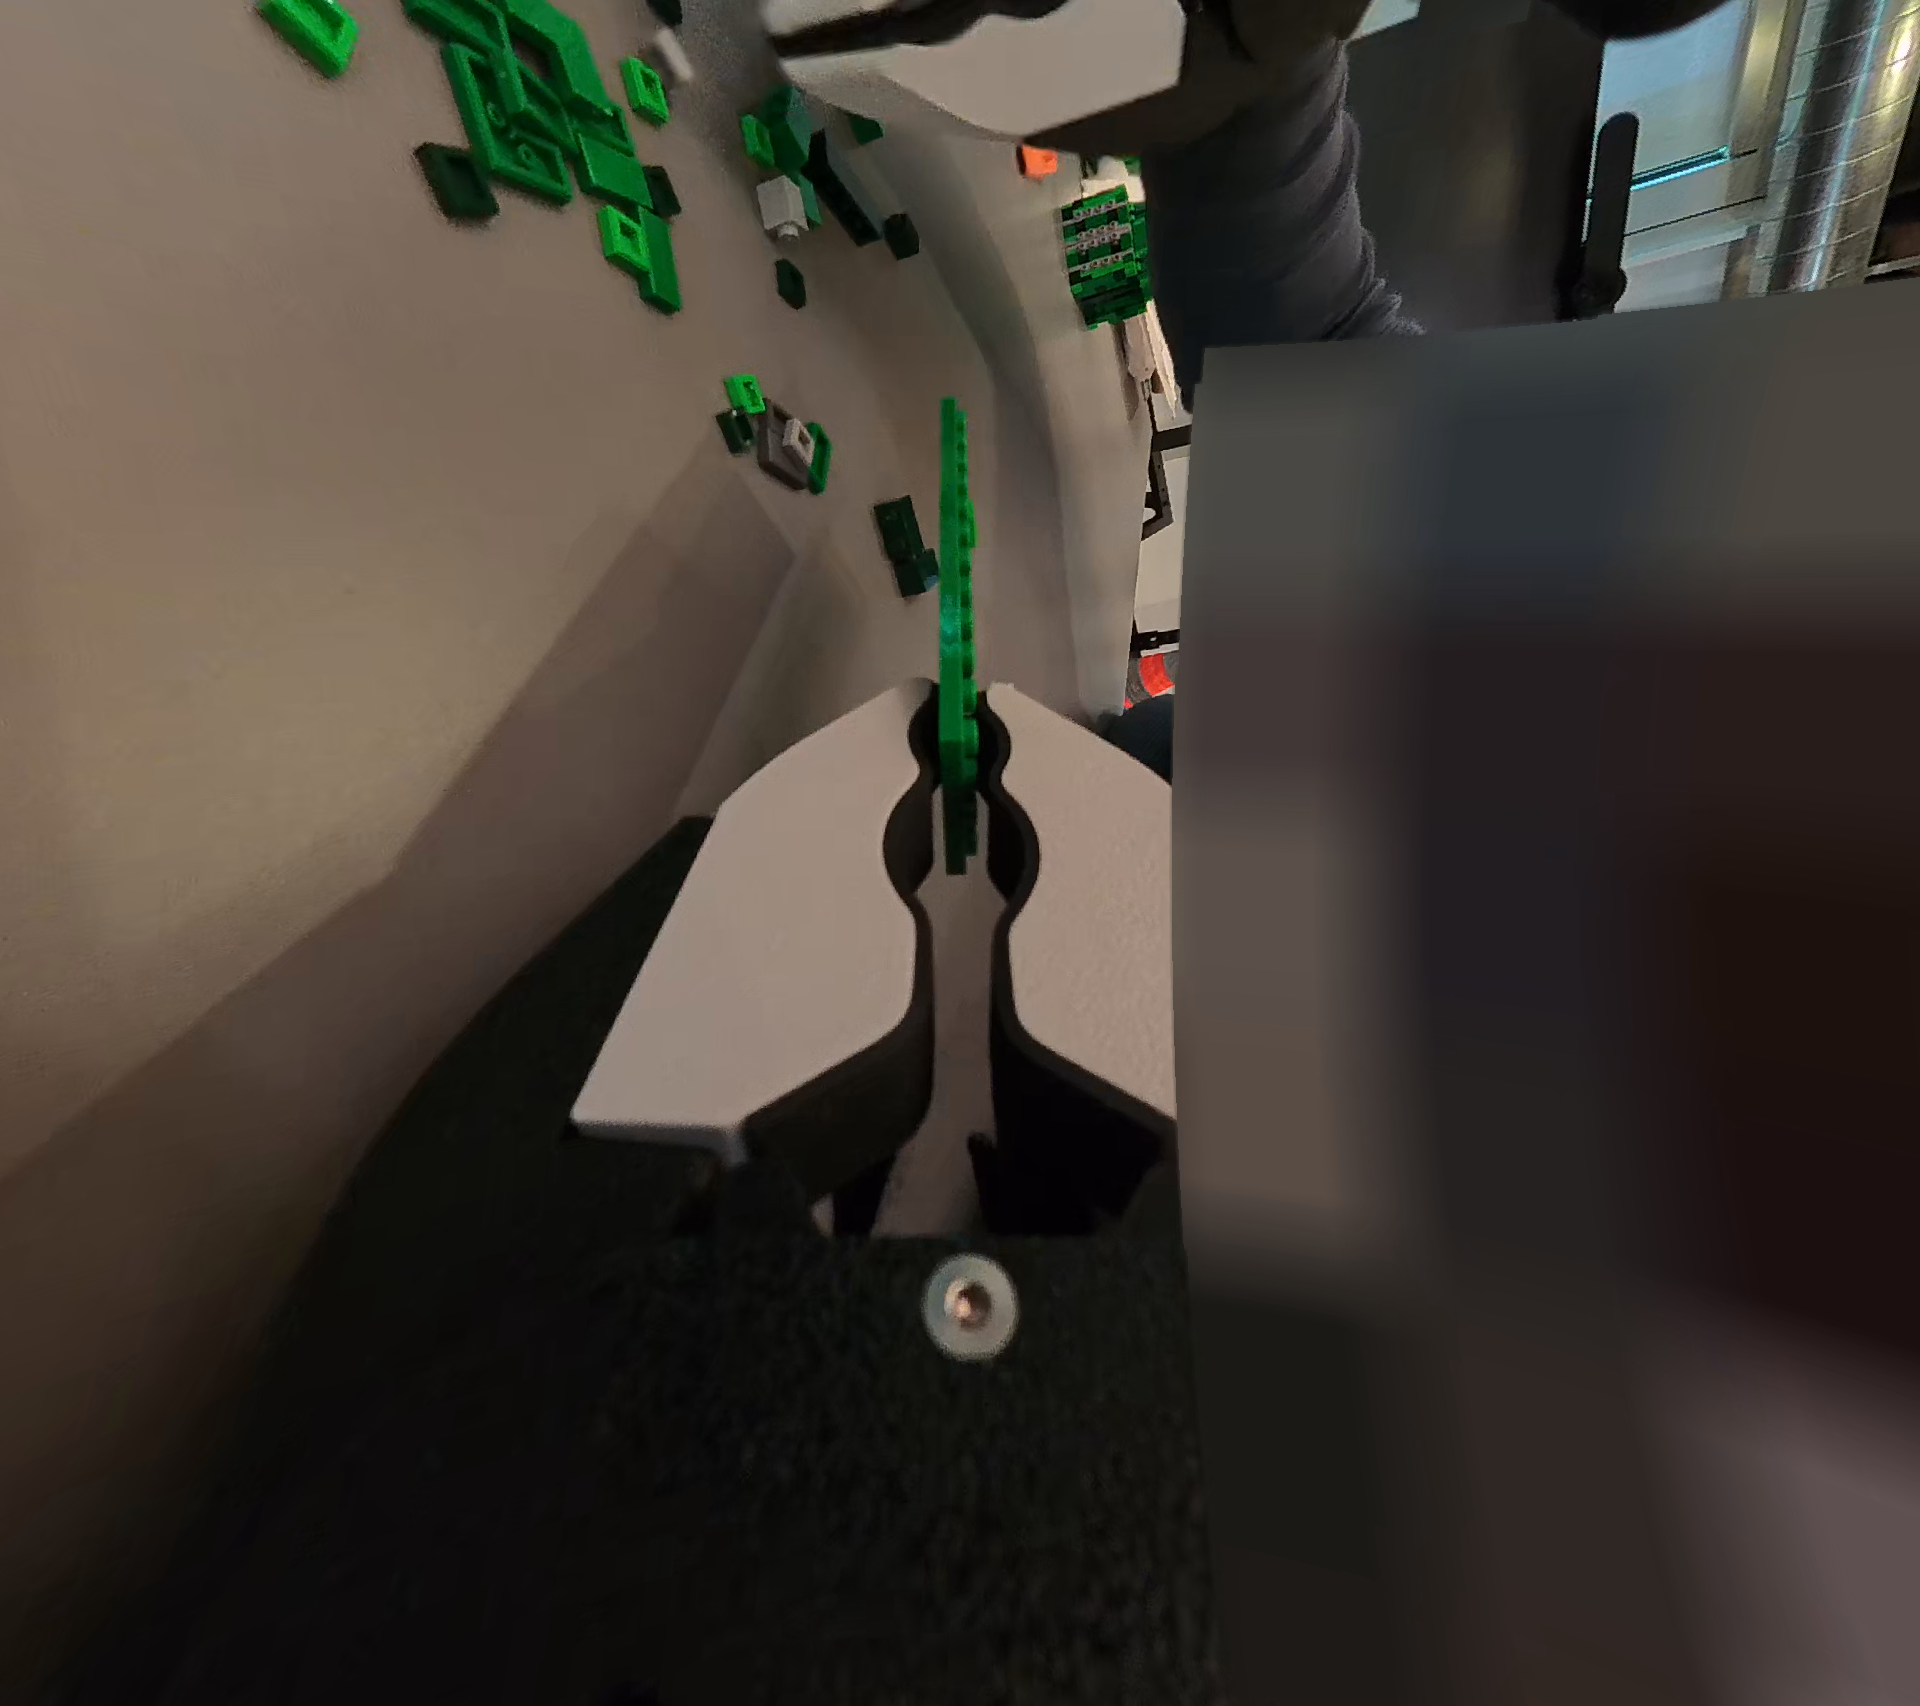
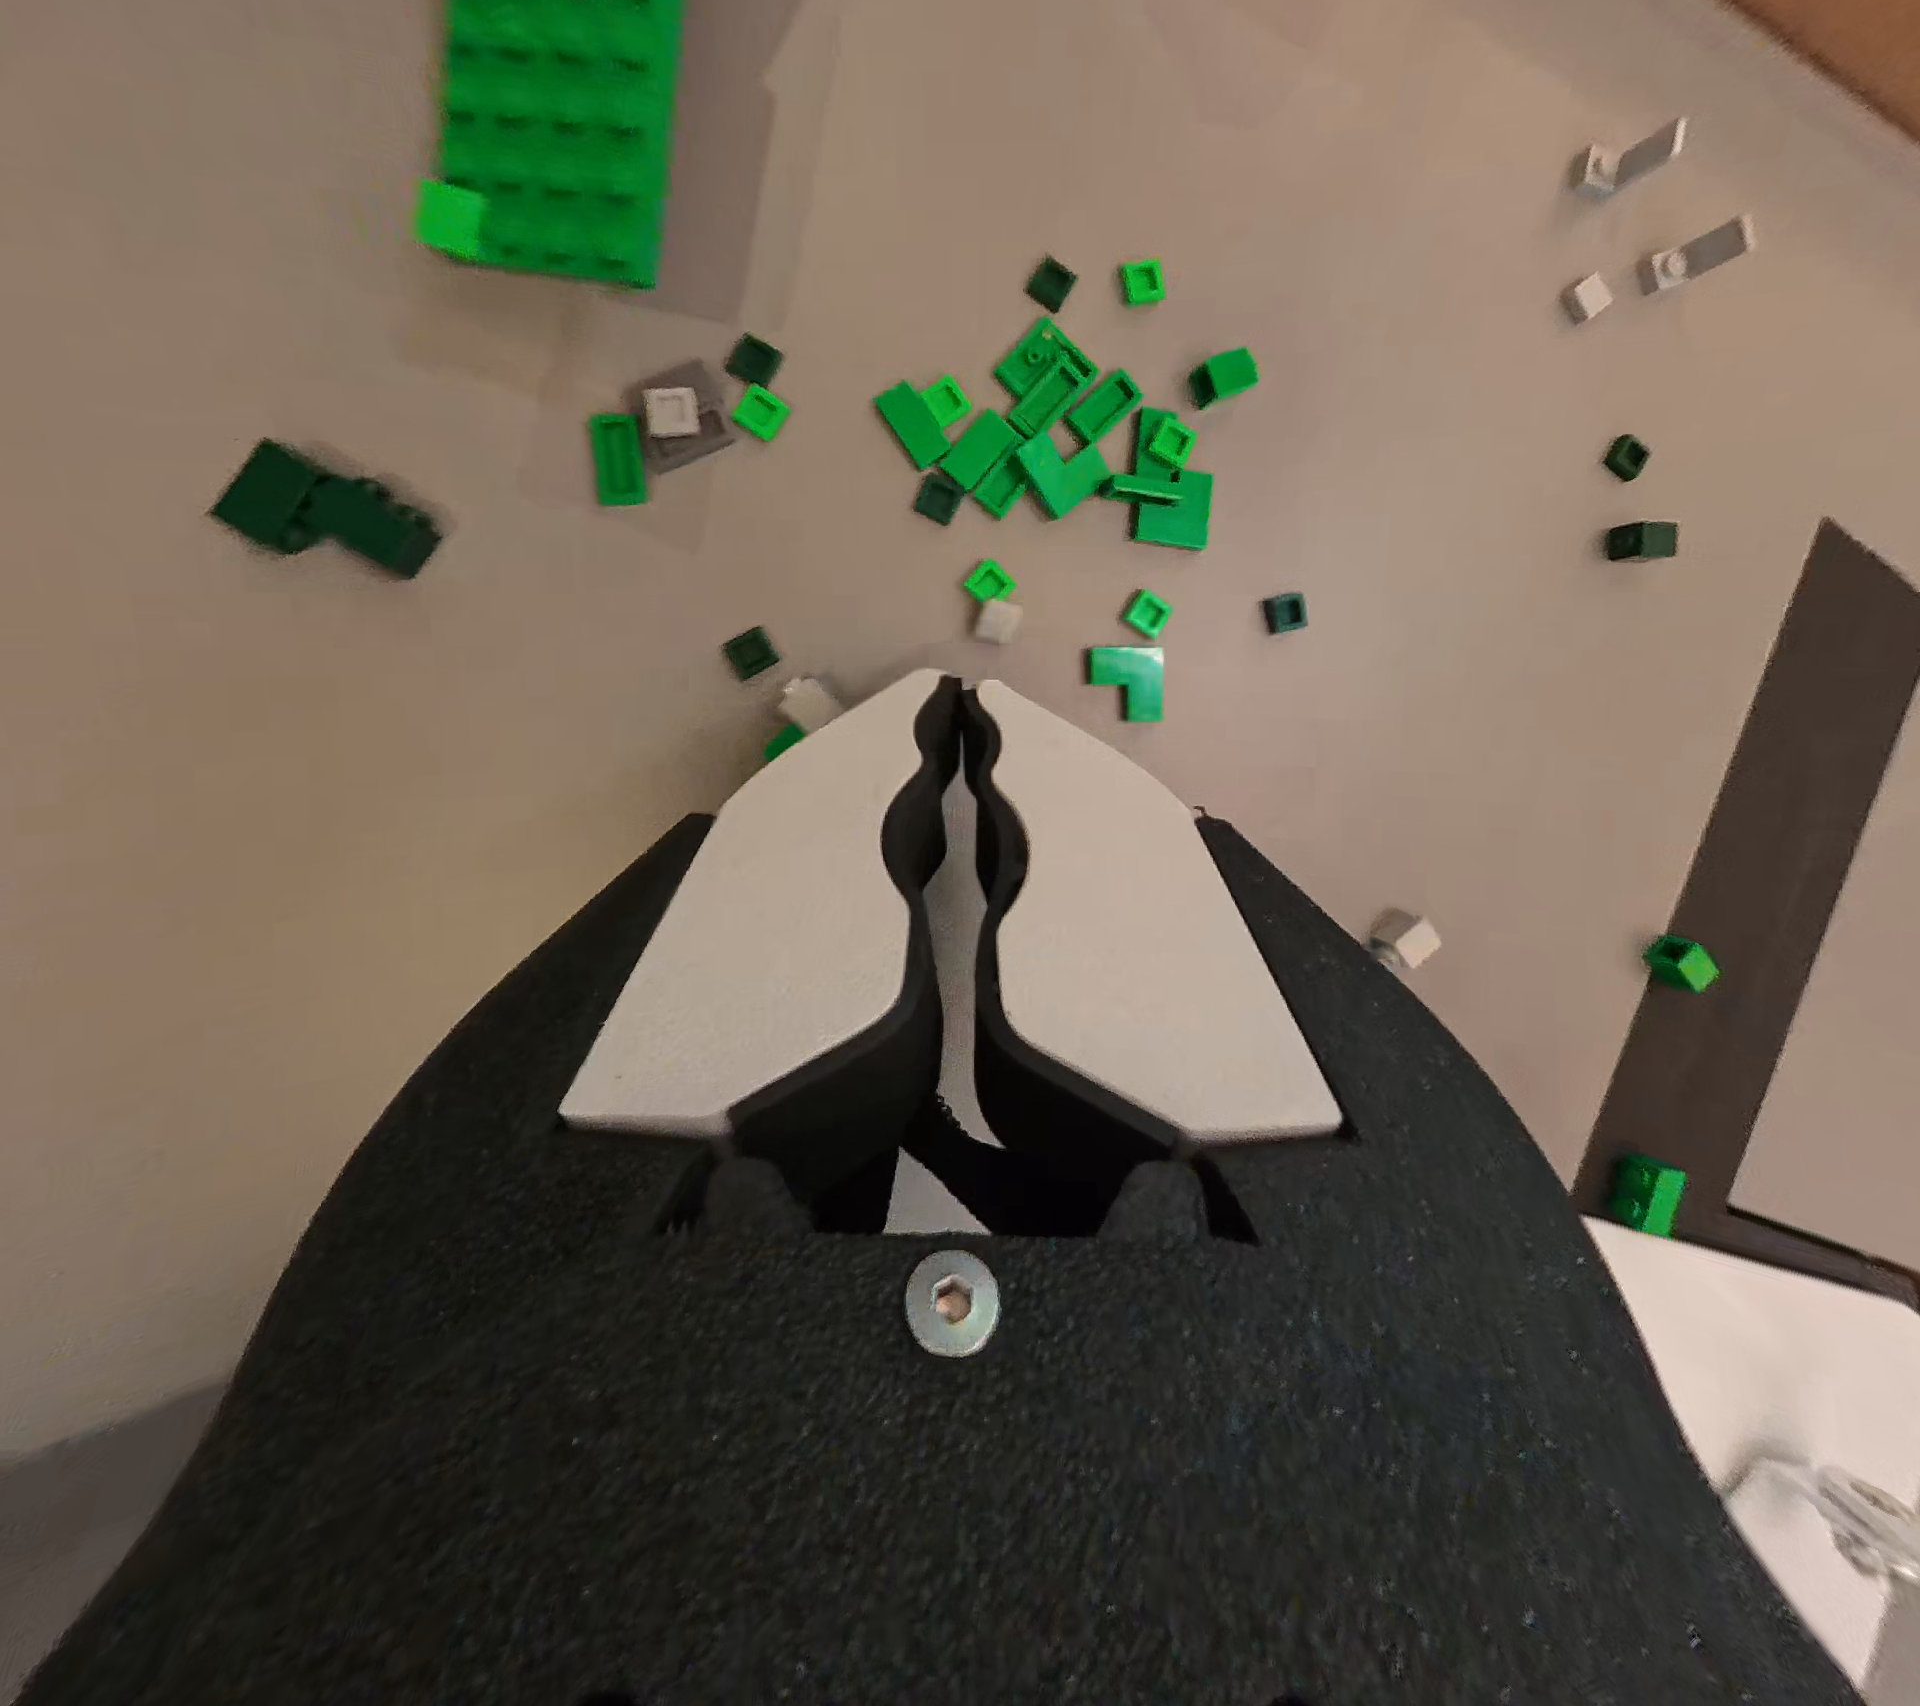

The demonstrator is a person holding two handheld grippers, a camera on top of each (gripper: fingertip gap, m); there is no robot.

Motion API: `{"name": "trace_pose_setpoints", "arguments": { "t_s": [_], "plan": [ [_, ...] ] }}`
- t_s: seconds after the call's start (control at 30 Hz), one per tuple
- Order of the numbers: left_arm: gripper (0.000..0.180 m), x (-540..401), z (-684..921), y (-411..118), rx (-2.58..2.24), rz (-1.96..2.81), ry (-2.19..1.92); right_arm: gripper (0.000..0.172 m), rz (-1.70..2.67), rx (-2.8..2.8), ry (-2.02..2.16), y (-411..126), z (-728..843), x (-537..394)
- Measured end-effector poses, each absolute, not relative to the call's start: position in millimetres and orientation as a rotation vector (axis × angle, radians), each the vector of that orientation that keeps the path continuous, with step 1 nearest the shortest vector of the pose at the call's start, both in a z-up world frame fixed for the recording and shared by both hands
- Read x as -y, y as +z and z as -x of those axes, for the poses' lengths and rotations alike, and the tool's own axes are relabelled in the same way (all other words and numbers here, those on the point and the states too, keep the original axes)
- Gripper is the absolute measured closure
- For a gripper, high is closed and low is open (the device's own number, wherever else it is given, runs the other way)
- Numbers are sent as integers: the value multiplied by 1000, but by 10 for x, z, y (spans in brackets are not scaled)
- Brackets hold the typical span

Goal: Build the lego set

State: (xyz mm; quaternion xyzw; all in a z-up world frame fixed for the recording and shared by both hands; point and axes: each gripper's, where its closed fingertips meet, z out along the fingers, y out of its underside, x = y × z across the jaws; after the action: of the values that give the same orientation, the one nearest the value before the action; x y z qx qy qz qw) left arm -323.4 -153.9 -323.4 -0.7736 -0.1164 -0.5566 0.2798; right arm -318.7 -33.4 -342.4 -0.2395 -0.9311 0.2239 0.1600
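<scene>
My left gripper (image 1: 958, 692) is shut on a flat green studded plate (image 1: 954, 576), seen edge-on and sticking out forward between the pads above the table. The same plate shows in the right wrist view (image 2: 561, 35) at the upper left, with a light green tile (image 2: 452, 217) on its near corner. My right gripper (image 2: 961, 686) is shut, pads together with nothing visible between them, just above the table near a grey tile (image 2: 997, 620) and a green L-shaped tile (image 2: 1127, 680). It also shows in the left wrist view (image 1: 790, 46), at the top, shut.
A heap of green tiles (image 2: 1060, 430) lies ahead of the right gripper. A dark green brick (image 2: 322, 508) lies left, grey pieces (image 2: 1662, 264) right. A dark strip (image 2: 1766, 877) and a white box (image 2: 1766, 1344) lie at the right. A small green build (image 1: 1107, 254) stands by a sleeve (image 1: 1268, 233).
</scene>
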Motion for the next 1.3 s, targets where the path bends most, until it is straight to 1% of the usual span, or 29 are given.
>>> {"name": "trace_pose_setpoints", "arguments": {
  "t_s": [0.3, 0.4, 0.47, 0.57, 0.67, 0.8, 0.9, 1.07, 1.3],
  "plan": [
    [176, 1546, 3239, -3257, 325, 2092, -1487, 172, 716, 2561, 659, -3306, 2947, 350],
    [176, 1546, 3235, -3244, 314, 2082, -1487, 162, 803, 2573, 714, -3329, 3010, 321],
    [176, 1555, 3239, -3227, 306, 2069, -1488, 161, 803, 2576, 723, -3345, 3047, 292],
    [176, 1560, 3246, -3220, 309, 2065, -1487, 161, 715, 2519, 702, -3299, 3229, 260],
    [176, 1558, 3253, -3251, 326, 2086, -1483, 160, 613, 2490, 701, -3127, 3649, 272],
    [176, 1562, 3228, -3261, 320, 2090, -1486, 153, 276, 2633, 652, -3139, 4170, 347],
    [176, 1563, 3231, -3265, 325, 2089, -1488, 143, 181, 2782, 578, -3271, 4432, 362],
    [176, 1553, 3253, -3258, 329, 2088, -1490, 143, 45, 2922, 368, -3500, 4733, 275],
    [176, 1551, 3257, -3274, 335, 2097, -1485, 153, -39, 3026, 302, -3615, 4889, 311]
  ]
}}
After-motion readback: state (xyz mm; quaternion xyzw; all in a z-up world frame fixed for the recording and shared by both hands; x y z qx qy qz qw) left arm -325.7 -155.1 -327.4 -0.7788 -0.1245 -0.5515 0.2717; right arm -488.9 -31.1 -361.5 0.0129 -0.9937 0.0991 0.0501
